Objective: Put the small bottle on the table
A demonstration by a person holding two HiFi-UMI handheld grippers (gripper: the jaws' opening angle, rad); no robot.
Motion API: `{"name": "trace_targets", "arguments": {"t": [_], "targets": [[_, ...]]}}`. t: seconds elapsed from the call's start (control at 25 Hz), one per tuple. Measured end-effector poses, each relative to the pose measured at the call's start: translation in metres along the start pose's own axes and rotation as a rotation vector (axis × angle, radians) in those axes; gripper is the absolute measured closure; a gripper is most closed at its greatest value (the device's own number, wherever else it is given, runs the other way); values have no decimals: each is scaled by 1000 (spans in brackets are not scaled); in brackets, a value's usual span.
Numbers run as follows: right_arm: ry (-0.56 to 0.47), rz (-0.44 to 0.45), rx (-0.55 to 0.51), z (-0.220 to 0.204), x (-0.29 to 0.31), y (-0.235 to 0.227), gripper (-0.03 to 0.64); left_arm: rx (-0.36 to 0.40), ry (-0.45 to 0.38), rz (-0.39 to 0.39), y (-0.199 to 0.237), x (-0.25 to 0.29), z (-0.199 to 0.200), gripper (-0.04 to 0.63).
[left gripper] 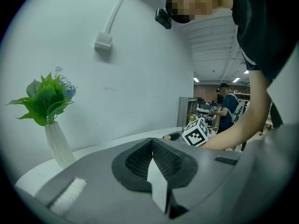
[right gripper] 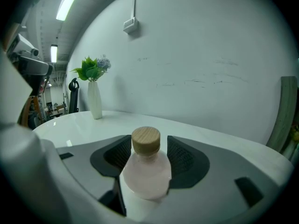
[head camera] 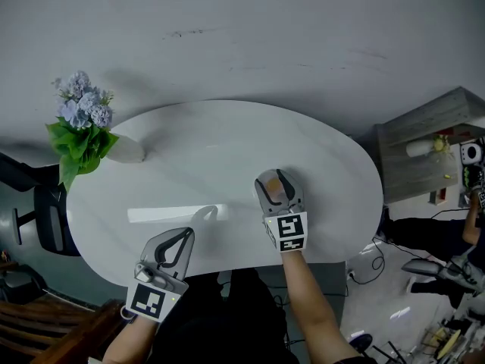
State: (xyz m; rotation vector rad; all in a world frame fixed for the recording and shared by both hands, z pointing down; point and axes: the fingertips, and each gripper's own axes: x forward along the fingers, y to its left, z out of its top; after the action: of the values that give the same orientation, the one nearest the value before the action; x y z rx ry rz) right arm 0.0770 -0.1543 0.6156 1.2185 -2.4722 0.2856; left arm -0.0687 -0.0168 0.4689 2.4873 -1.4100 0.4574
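The person stands at the near edge of a white oval table (head camera: 227,150) with a tool in each hand. The right gripper (head camera: 277,182) rests low over the tabletop, right of the middle, and its jaws stand wide apart. The small bottle (head camera: 276,194) stands upright on the table between them. In the right gripper view the bottle (right gripper: 145,169) shows a pale pink body and a round wooden cap, and the ribbed dark pads (right gripper: 183,157) sit clear of the cap on either side. I cannot tell whether the lower body of the bottle brushes the jaws, but they do not look to be pressing on it. The left gripper (head camera: 182,237) hangs over the near left edge of the table, well apart from the bottle. In its own view the left gripper (left gripper: 152,141) has its two jaws closed together with nothing between them. At the far left end of the table stands a white vase (head camera: 127,150) with green leaves and pale blue flowers (head camera: 79,108), set close against the grey wall (head camera: 250,36). Beyond the right end of the table stands a grey cabinet (head camera: 424,146).
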Motion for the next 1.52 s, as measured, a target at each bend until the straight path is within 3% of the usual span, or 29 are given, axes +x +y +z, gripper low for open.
{"name": "trace_targets", "arguments": {"t": [0.6,1.16,1.52], "targets": [[7,-19,7,4,-9,2,405,1,-27,-3,-5,-11,3,590],[36,-67,-7,9,-39,7,405,8,-110,-50,-7,-17,19,589],[31,-161,80,14,-70,-12,432,31,-147,-93,-10,-17,28,589]]}}
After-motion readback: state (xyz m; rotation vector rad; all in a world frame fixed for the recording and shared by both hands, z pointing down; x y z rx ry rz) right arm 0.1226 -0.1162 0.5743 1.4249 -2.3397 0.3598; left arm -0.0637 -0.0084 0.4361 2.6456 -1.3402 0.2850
